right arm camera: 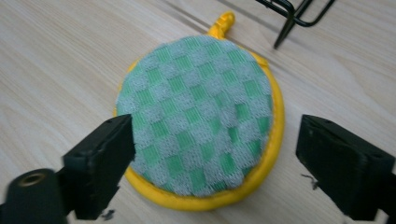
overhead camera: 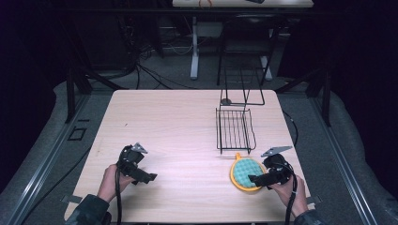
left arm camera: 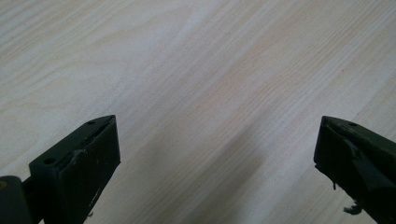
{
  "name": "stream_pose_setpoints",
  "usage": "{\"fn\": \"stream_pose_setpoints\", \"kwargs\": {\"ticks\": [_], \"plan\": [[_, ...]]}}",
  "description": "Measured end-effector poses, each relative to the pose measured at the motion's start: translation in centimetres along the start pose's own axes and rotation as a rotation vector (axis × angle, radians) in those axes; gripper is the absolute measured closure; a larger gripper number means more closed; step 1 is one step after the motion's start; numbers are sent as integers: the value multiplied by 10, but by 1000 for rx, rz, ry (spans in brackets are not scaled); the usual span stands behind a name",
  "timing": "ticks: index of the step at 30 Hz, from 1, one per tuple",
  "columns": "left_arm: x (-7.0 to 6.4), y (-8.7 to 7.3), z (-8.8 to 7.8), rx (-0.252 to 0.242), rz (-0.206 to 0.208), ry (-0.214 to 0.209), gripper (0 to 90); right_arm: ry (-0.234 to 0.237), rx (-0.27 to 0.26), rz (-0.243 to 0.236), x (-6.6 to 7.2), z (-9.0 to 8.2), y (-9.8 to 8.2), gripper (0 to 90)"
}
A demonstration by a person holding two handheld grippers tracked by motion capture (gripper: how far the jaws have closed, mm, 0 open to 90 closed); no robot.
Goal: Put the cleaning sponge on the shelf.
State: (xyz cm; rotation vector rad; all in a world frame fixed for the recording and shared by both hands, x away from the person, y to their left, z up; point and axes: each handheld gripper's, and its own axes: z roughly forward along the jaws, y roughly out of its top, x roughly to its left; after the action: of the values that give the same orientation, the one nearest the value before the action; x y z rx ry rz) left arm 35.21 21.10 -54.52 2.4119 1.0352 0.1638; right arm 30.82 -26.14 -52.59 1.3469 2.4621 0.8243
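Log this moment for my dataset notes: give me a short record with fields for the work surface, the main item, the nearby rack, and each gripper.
surface: light wooden table
main item: round pot holder, green-and-grey checked, yellow rim, small yellow loop, lying flat
rack: black wire rack, on the table just beyond the pot holder
right gripper: jaws apart, straddling the pot holder's near part, not pressing on it
left gripper: jaws wide apart over bare table, nothing between them

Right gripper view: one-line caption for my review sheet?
Open right hand-held gripper poised over a round green-checked pot holder with yellow rim lying flat on the light wooden table, jaws either side, not gripping.
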Motion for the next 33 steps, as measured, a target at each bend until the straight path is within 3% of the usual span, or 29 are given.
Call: {"fn": "stream_pose_setpoints", "kwargs": {"ticks": [4, 9, 10, 11, 13, 19, 29, 33], "plan": [[2, 1, 1, 7, -5, 3, 4, 8, 22, -46, 7, 8, 7, 162], [1, 0, 1, 6, -6, 2, 4, -2, 78, -57, 8, 22, 12, 208], [1, 0, 1, 4, -5, 1, 4, -3, 82, -44, 7, 25, 12, 273], [1, 0, 1, 4, -5, 1, 4, -3, 82, -44, 7, 25, 12, 273], [1, 0, 1, 9, -4, 2, 4, -7, 90, -30, 3, 26, 11, 400], [2, -1, 3, 27, -3, 10, 4, 5, 113, -10, 0, 28, 11, 526], [5, -3, -1, 8, -7, 5, 8, -7, 99, -11, -1, 27, 9, 717], [4, -3, -2, 4, -1, 1, 9, -11, 74, -13, -3, 26, 8, 848]]}}
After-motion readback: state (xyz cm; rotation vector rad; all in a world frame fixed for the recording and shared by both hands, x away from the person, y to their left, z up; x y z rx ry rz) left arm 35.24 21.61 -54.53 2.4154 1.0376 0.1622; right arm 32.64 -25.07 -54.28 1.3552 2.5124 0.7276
